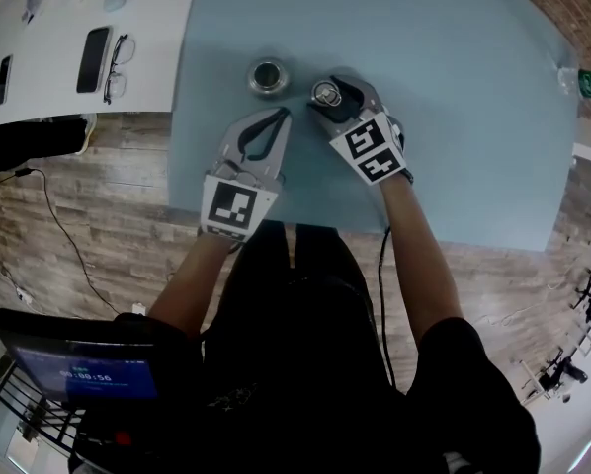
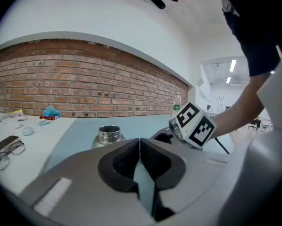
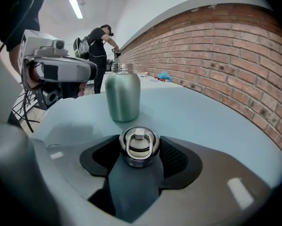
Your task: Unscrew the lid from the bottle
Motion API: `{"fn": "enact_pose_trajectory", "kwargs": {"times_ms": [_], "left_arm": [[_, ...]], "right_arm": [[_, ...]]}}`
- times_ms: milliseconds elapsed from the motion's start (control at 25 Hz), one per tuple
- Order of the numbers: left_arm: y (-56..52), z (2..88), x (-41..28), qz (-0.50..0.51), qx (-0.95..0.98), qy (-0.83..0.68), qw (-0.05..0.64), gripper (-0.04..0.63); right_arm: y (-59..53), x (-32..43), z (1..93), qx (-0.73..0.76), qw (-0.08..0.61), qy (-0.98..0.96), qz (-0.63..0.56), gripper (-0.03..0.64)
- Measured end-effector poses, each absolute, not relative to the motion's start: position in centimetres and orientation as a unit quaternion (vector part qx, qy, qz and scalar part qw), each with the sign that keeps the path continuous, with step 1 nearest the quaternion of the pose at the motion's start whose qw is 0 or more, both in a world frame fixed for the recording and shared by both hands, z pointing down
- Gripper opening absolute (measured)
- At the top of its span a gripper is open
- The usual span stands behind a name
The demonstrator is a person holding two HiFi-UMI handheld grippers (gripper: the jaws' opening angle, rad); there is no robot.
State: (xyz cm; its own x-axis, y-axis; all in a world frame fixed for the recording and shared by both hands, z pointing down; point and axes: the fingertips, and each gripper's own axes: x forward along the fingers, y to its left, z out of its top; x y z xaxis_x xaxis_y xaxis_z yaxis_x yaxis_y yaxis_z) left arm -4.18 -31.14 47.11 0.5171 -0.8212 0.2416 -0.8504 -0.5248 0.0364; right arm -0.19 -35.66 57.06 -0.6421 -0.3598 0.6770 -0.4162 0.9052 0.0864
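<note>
A steel bottle point(image 1: 267, 76) stands upright on the pale blue table point(image 1: 454, 117) with its mouth uncovered. Its round steel lid point(image 1: 324, 93), with a ring handle on top, sits just to the bottle's right between the pads of my right gripper point(image 1: 328, 98), which is shut on it. In the right gripper view the lid point(image 3: 139, 146) fills the gap between the pads, and the bottle point(image 3: 122, 95) stands beyond it. My left gripper point(image 1: 282, 117) is shut on nothing, just in front of the bottle. In the left gripper view the jaws point(image 2: 140, 142) meet, with the bottle point(image 2: 108, 136) behind them.
On the white table at the left lie a pair of glasses point(image 1: 118, 65) and two phones point(image 1: 94, 59). A small plastic bottle point(image 1: 577, 82) stands at the blue table's far right edge. A person point(image 3: 101, 46) stands far off beside the brick wall.
</note>
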Motion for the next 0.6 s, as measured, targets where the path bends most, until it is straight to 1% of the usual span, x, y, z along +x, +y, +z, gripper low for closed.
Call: {"fn": "enact_pose_trajectory", "kwargs": {"times_ms": [600], "left_arm": [[-31.1, 46.8, -3.1, 0.102, 0.870, -0.474, 0.092, 0.003]], "right_arm": [[-36.3, -0.1, 59.4, 0.204, 0.385, -0.896, 0.091, 0.268]]}}
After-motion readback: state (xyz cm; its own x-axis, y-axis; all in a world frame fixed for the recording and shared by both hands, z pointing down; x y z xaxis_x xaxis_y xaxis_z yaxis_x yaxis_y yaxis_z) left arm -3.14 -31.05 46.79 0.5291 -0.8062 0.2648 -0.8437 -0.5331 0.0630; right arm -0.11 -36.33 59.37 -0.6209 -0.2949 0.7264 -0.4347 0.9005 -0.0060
